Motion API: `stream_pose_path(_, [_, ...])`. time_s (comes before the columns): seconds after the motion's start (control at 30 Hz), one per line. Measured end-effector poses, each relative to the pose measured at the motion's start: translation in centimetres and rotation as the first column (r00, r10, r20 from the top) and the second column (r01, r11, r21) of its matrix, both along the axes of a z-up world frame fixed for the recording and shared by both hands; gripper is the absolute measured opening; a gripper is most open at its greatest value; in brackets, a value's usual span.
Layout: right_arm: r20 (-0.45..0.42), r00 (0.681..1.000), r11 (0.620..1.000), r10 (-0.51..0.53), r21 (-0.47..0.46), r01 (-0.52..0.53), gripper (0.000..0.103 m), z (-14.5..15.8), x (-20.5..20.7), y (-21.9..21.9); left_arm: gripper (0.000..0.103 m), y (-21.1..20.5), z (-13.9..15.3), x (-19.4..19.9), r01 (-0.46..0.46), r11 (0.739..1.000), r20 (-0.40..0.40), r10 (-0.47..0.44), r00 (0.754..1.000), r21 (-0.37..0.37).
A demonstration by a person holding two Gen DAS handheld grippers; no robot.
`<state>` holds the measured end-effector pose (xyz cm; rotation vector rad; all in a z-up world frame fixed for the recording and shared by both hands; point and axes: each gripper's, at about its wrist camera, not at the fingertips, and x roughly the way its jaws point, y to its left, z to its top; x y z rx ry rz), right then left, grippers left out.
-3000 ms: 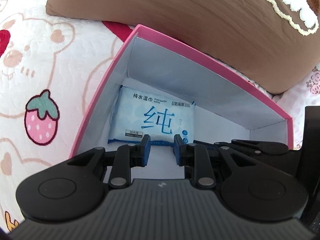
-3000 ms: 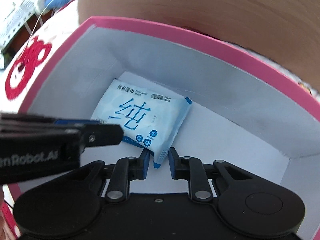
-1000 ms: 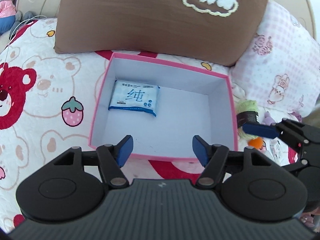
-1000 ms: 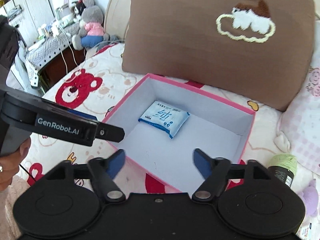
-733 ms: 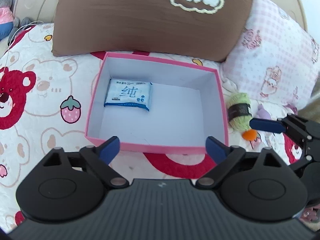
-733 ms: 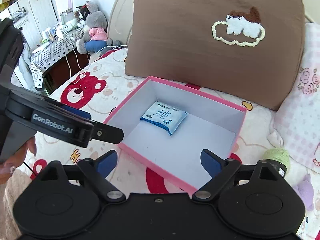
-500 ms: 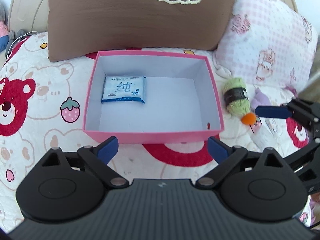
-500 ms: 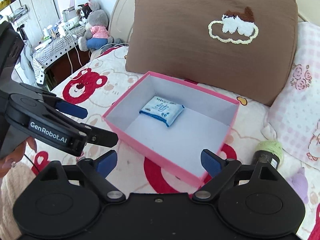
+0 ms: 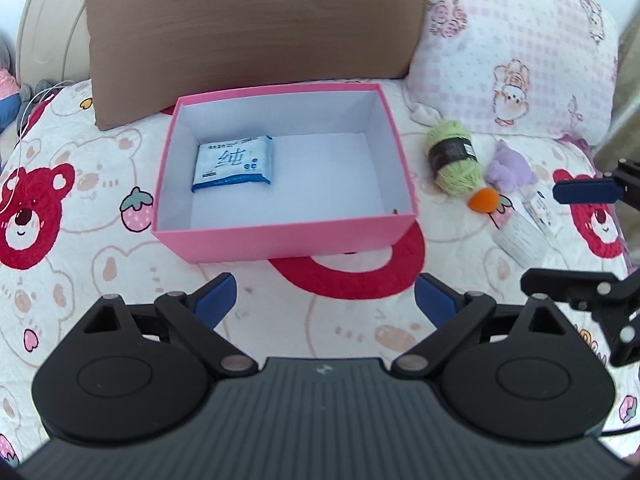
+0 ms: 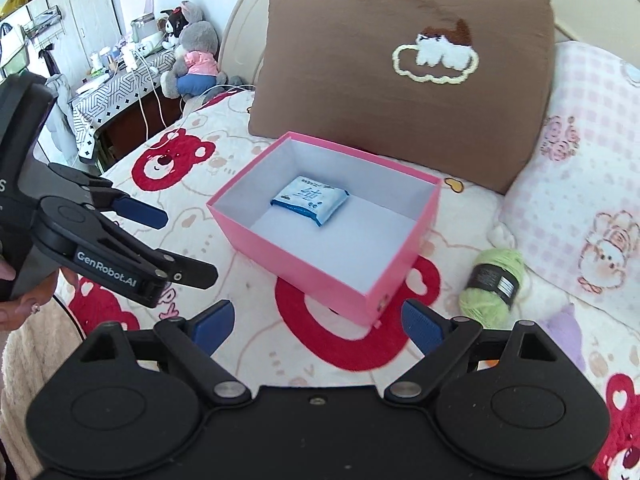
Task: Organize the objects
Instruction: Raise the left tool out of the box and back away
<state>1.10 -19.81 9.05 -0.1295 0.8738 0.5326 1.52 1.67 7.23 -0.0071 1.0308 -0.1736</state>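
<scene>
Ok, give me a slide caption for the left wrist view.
Open left tool above bedspread, facing pink box holding wipes pack; green yarn beside it.

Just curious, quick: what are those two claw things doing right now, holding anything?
Left gripper: open, holding nothing.
Right gripper: open, holding nothing.

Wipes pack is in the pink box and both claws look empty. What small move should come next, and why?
Probably swing the right claw toward the green yarn ball. Both it and the left claw are open and hold nothing, the pink box holds only the wipes pack, and the yarn lies loose on the bedspread just right of the box, the nearest loose item.
</scene>
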Motion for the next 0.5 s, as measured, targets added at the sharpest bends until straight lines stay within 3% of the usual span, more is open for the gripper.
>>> stream_pose_path(0.5, [0.015, 1.0, 0.999, 0.022, -0.049, -0.021, 0.093, 0.1, -3.8, -4.0, 0.097, -4.3, -0.2, -2.0, 0.071, 0.997, -0.014, -0.071, 0.997, -0.006])
